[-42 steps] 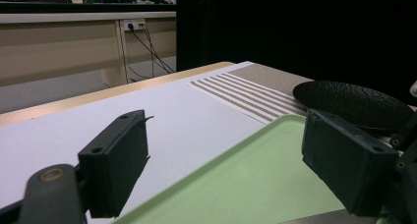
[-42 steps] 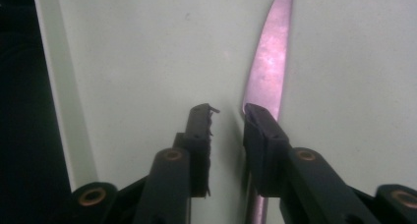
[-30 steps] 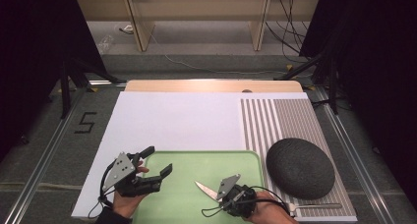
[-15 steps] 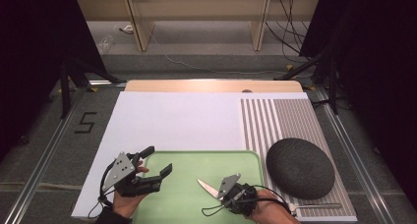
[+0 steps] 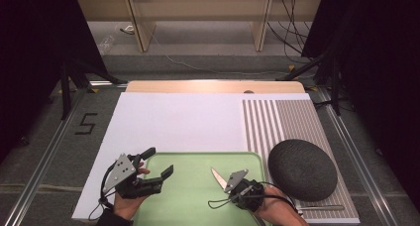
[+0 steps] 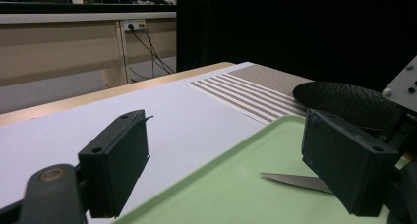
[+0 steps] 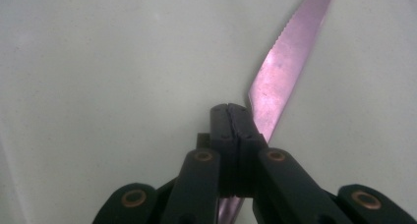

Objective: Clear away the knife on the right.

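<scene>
A dim room with pale wooden furniture lies beyond the worktop (image 5: 168,122), a smooth white sheet with a wooden strip along its far edge. At the near edge left of centre, the left gripper (image 5: 157,162) hovers over the left rim of the tray (image 5: 198,159), its blocky black jaws spread wide with nothing between them. The tray is matt pale green plastic with rounded corners, sitting at the near edge. On it the knife (image 5: 216,177) shows a thin, shiny, serrated blade pointing toward the far left. The right gripper (image 5: 233,186) has its jaws pressed together on the knife just behind the blade. Near the right edge a striped mat (image 5: 277,122) carries a dark, pebbly oval dome (image 5: 302,169). Compared with a second ago, the knife sits slightly farther right; the left gripper is unchanged.
</scene>
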Tool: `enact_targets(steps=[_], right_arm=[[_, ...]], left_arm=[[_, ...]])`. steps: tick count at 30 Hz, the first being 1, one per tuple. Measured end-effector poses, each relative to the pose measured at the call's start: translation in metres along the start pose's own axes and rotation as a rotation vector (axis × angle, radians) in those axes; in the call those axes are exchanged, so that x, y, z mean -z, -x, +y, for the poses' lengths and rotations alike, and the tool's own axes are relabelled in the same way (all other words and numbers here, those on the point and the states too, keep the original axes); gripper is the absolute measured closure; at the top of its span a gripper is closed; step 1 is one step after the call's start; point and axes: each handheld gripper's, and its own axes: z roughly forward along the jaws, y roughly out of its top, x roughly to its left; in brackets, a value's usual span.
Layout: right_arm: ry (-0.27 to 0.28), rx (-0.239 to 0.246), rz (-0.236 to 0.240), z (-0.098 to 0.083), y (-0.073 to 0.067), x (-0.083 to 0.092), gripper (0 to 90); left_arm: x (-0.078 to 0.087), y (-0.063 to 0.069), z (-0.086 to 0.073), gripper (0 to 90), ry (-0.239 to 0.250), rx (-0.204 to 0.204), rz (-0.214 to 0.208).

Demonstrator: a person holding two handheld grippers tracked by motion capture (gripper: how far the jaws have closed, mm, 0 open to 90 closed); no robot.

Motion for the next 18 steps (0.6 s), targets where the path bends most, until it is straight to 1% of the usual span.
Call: enact_targets(steps=[3,7,8,12,14,18], right_arm=[[0.0,-0.008,-0.01,-0.002,0.003,0.001,90.0],[-0.002,-0.005,-0.024,-0.004,0.009,0.003,90.0],[-0.008,-0.015,-0.032,-0.004,0.009,0.003,90.0],[-0.012,-0.023,-0.046,-0.007,0.014,0.004,90.0],[-0.02,-0.026,-0.049,-0.008,0.016,0.005,90.0],[-0.026,-0.051,-0.052,-0.01,0.019,0.006,90.0]], left_arm=[[0.0,0.0,0.0,17.5,0.001,0.002,0.0],[0.0,0.0,0.0,17.6,-0.001,0.002,0.0],[0.0,0.0,0.0,17.6,0.0,0.003,0.0],[0.0,0.0,0.0,17.5,0.0,0.002,0.0],[0.0,0.0,0.0,17.6,-0.002,0.0,0.0],[0.0,0.0,0.0,17.5,-0.001,0.002,0.001]])
